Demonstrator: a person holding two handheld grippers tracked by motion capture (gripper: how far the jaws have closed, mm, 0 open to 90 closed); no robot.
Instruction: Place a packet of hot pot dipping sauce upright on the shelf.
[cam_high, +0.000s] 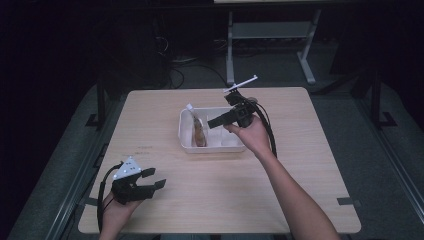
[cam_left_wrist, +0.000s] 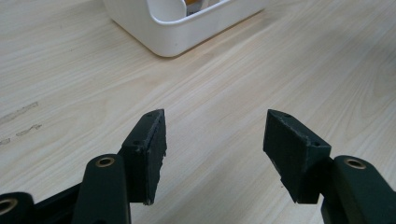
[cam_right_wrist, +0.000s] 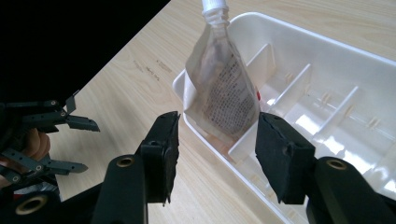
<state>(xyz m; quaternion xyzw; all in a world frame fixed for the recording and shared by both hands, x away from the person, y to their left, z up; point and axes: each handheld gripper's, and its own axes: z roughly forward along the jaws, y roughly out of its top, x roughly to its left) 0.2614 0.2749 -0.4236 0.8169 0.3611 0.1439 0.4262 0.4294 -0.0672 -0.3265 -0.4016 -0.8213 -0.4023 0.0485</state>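
— What is seen at the left of the pale wooden table (cam_high: 280, 180)?

— The left gripper (cam_high: 156, 179) is held low near the front left corner, jaws spread apart over bare wood, nothing between them.

— And further right?

— A white plastic divided tray (cam_high: 187, 145) is set mid-table. A translucent spouted pouch with brownish contents (cam_high: 199, 131) is propped upright in its left compartment, printed text visible on its side. The right gripper (cam_high: 212, 121) is held just above the tray, jaws parted, empty.
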